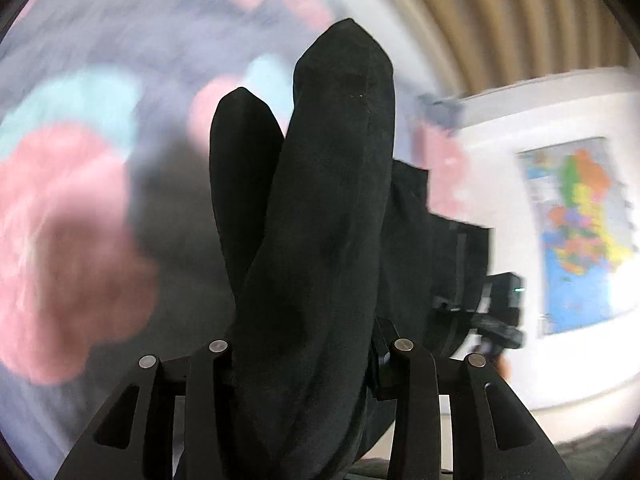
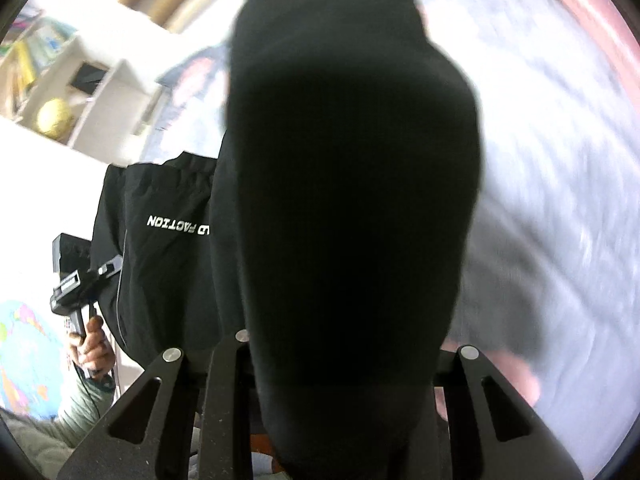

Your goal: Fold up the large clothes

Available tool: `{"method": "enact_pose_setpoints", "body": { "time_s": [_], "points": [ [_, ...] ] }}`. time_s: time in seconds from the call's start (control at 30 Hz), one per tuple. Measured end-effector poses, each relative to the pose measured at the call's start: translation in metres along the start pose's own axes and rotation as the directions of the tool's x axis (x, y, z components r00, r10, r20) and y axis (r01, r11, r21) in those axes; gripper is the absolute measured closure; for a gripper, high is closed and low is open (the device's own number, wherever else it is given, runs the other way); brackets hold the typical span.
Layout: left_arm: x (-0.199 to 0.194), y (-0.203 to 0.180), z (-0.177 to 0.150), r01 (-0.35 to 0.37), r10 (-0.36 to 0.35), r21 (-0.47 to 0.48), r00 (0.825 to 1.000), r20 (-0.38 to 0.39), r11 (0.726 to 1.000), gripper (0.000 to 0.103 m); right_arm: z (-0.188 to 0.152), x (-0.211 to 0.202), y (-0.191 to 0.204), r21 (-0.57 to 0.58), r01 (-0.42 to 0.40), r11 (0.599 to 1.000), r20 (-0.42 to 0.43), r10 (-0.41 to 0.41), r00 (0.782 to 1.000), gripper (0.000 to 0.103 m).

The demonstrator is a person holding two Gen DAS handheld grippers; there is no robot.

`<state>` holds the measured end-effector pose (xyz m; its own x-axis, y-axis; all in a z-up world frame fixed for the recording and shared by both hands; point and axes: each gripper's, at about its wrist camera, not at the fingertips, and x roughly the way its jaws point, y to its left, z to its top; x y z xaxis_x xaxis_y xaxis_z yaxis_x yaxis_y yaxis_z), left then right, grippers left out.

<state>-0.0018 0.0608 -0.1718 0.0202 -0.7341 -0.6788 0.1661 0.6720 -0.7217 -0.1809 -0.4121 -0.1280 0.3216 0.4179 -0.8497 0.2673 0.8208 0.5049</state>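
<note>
Fabric fills both wrist views: a black garment is lifted clear of the floral bed cover and stretched between the two tools. The left gripper is clamped on one bunch of it, cloth spilling forward over the fingers in two dark lobes. The right gripper is likewise closed on another bunch, its fingertips buried under the cloth. Seen from the right wrist, the panel with white lettering hangs toward the left gripper, so the long axis seems to run gripper to gripper, roughly level above the bed cover, with the rest drooping below. To do this step well, I would keep both grips firm, hold the span taut and even, and lay it flat on the bed cover before creasing.
</note>
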Motion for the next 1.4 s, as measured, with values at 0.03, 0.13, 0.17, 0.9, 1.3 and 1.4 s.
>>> {"method": "enact_pose_setpoints", "body": {
  "time_s": [0.03,0.13,0.17,0.9,1.3,1.4],
  "points": [
    [0.01,0.015,-0.005,-0.051,0.051,-0.024,0.999,-0.01,0.998,0.06,-0.002,0.01,-0.007,0.017,0.023,1.0,-0.016,-0.022,1.0,0.07],
    [0.017,0.064,-0.009,-0.092,0.097,-0.138,0.995,0.026,0.986,0.05,-0.006,0.025,-0.042,0.109,0.087,0.99,-0.011,-0.086,0.996,0.061],
    [0.018,0.085,-0.009,-0.065,0.074,-0.206,0.996,0.039,0.976,0.047,-0.005,0.027,-0.053,0.142,0.078,0.987,-0.009,-0.077,0.997,0.059],
    [-0.04,-0.032,-0.016,-0.29,0.27,0.143,0.952,0.142,0.946,0.032,-0.032,-0.016,0.066,-0.009,0.209,0.978,0.153,-0.205,0.967,0.022],
    [0.086,-0.037,-0.051,-0.494,0.495,0.259,0.866,0.066,0.83,0.025,-0.087,0.103,0.083,-0.185,0.489,0.852,-0.005,-0.499,0.867,0.023],
    [0.089,-0.041,-0.048,-0.521,0.522,0.257,0.85,0.069,0.814,0.024,-0.089,0.098,0.083,-0.181,0.492,0.852,-0.007,-0.501,0.865,0.023]
  ]
}}
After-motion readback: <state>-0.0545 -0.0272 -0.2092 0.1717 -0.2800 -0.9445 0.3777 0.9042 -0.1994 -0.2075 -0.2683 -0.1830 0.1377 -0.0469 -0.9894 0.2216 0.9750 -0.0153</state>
